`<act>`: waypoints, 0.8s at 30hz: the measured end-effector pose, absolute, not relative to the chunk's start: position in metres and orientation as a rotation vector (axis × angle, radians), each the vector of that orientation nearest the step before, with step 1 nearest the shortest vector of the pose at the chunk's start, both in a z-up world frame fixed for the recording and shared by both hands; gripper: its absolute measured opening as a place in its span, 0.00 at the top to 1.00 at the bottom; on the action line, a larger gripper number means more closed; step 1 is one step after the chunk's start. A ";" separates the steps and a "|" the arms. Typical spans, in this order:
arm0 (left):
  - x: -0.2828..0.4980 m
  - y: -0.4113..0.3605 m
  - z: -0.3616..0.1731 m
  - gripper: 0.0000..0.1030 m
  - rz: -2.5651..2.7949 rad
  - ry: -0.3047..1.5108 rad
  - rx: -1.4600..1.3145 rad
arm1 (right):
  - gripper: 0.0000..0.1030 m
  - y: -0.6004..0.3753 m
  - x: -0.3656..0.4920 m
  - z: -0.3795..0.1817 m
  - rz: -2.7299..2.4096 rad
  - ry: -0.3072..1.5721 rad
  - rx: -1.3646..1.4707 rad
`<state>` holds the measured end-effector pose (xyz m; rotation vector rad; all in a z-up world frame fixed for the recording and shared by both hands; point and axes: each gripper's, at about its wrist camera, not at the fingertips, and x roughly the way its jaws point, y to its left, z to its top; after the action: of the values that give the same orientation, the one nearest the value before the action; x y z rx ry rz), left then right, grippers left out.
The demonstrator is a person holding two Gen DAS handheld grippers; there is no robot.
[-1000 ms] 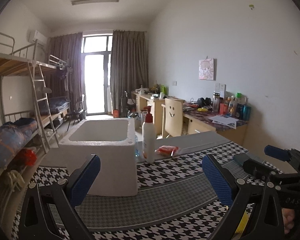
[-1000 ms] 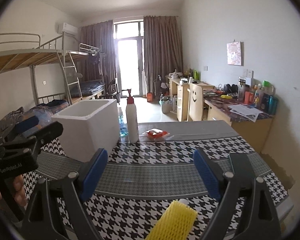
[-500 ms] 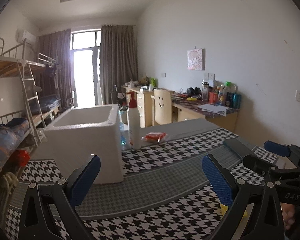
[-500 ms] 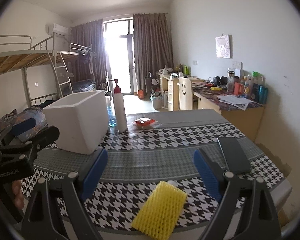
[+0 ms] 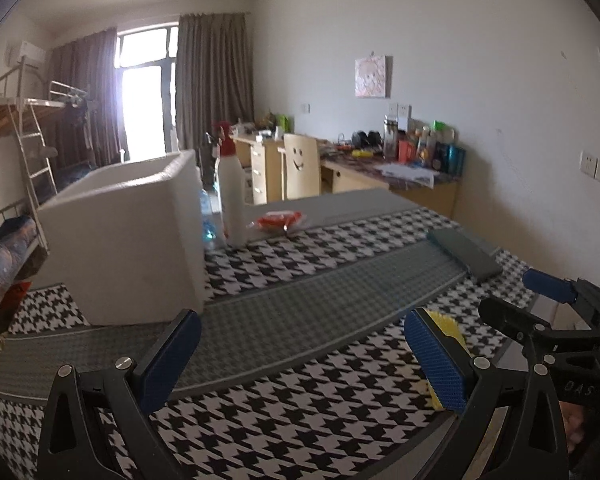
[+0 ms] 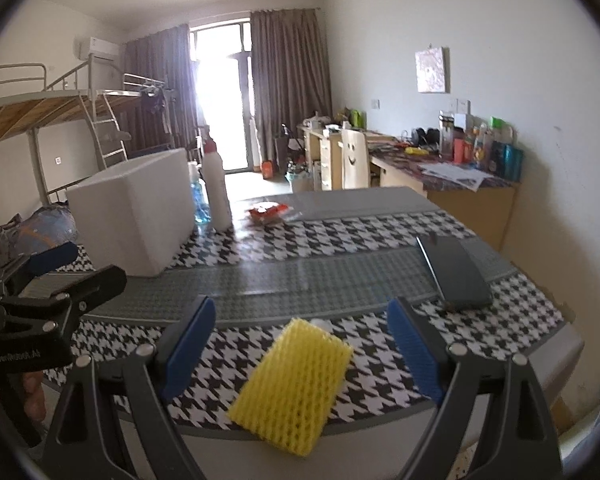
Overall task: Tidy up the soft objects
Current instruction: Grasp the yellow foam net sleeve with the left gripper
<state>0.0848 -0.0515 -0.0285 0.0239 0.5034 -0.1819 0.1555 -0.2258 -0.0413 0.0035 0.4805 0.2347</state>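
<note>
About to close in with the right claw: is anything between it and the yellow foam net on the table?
Nothing visible. The yellow foam net lies flat on the table near its front edge, directly ahead of the open right claw, with only bare cloth between.

Bottle (image 6: 216,192) right of foam box (image 6: 136,208)

Yellow foam net sleeve (image 6: 296,384), matt white foam box (image 6: 136,208)

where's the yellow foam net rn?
Right wrist view: the yellow foam net lies flat at the table's near edge, between the open right claw's fingers, untouched.
</note>
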 end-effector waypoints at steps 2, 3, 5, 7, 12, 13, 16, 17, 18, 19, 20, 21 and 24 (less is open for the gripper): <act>0.087 -0.055 -0.032 0.01 -0.186 0.519 0.025 | 0.12 -0.230 0.157 -0.047 0.227 0.497 0.008; 0.087 -0.057 -0.034 0.01 -0.190 0.524 0.021 | 0.12 -0.233 0.157 -0.051 0.220 0.506 0.012; 0.089 -0.063 -0.038 0.01 -0.201 0.540 0.025 | 0.12 -0.236 0.158 -0.055 0.214 0.518 0.012; 0.091 -0.068 -0.041 0.01 -0.215 0.554 0.033 | 0.12 -0.239 0.158 -0.059 0.208 0.525 0.013; 0.094 -0.081 -0.049 0.01 -0.231 0.586 0.025 | 0.12 -0.249 0.159 -0.067 0.189 0.546 0.025; 0.096 -0.083 -0.050 0.01 -0.240 0.593 0.028 | 0.12 -0.252 0.158 -0.069 0.183 0.549 0.030; 0.098 -0.093 -0.055 0.01 -0.255 0.612 0.044 | 0.12 -0.259 0.159 -0.073 0.178 0.563 0.036; 0.099 -0.096 -0.057 0.01 -0.261 0.621 0.046 | 0.12 -0.260 0.159 -0.074 0.172 0.564 0.033; 0.100 -0.099 -0.058 0.01 -0.267 0.629 0.046 | 0.12 -0.262 0.159 -0.076 0.166 0.566 0.032; 0.100 -0.102 -0.060 0.01 -0.277 0.639 0.045 | 0.12 -0.264 0.159 -0.077 0.165 0.570 0.033; 0.100 -0.105 -0.061 0.01 -0.287 0.646 0.047 | 0.12 -0.266 0.159 -0.079 0.164 0.572 0.036; 0.100 -0.109 -0.062 0.01 -0.299 0.650 0.054 | 0.12 -0.268 0.158 -0.081 0.160 0.577 0.039; 0.102 -0.119 -0.065 0.01 -0.317 0.658 0.079 | 0.12 -0.273 0.158 -0.087 0.149 0.589 0.040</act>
<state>0.1017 -0.1191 -0.0654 0.0792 0.6580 -0.3174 0.1577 -0.2728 -0.0865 0.0396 0.5885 0.1492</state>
